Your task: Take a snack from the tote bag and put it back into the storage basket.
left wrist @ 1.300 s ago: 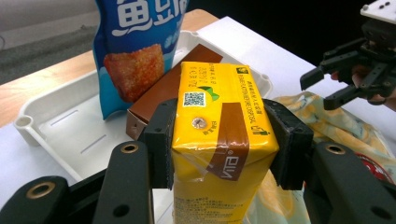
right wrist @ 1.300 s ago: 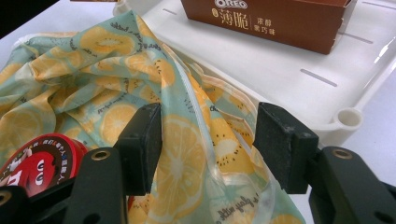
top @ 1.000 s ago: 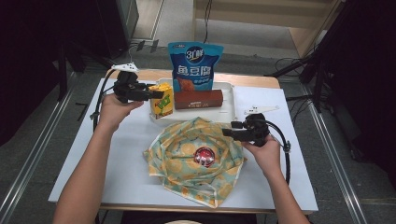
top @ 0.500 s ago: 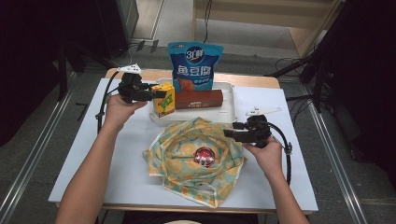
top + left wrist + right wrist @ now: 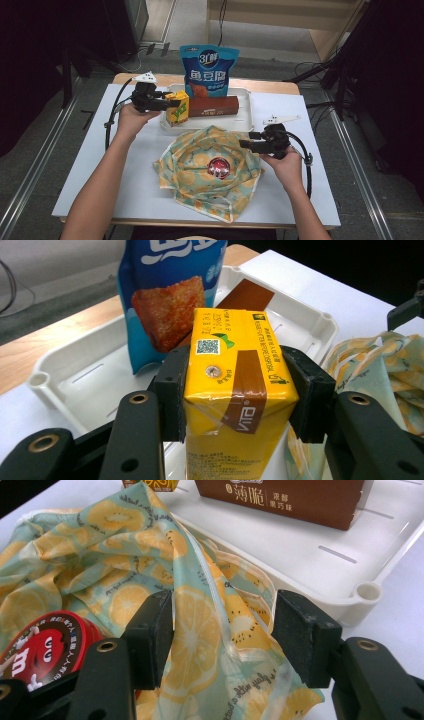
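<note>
The left gripper (image 5: 167, 104) is pinching the upright yellow carton (image 5: 237, 390) over the white tray's (image 5: 245, 117) left end; the right gripper (image 5: 222, 630) is gaping around the bag's (image 5: 200, 165) rim.

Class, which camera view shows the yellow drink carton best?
The left gripper view: the yellow drink carton sits large between the left tongs, its print readable. The high view shows it small at the white tray; the right gripper view catches a corner.

A blue snack pouch (image 5: 209, 70) stands at the white tray's (image 5: 247, 117) back rim, a brown box (image 5: 212, 106) lying before it.
</note>
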A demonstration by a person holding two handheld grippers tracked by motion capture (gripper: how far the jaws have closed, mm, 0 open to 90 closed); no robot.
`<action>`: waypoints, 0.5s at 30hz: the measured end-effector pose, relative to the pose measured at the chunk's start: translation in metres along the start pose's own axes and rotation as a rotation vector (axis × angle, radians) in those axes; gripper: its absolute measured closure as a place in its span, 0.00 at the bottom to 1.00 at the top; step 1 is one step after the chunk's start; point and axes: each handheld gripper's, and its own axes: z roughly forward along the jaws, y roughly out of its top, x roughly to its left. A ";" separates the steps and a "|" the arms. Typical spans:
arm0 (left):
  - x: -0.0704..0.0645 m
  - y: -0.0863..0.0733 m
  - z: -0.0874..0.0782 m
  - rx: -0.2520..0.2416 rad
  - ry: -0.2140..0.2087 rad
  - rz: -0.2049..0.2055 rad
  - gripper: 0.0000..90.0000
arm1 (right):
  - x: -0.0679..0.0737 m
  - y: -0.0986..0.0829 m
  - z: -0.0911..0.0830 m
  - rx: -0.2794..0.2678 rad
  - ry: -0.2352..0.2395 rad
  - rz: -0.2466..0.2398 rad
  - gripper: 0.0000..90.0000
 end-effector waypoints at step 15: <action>0.003 -0.007 0.014 -0.003 0.014 0.001 0.57 | 0.002 -0.001 0.002 0.008 0.004 -0.007 0.46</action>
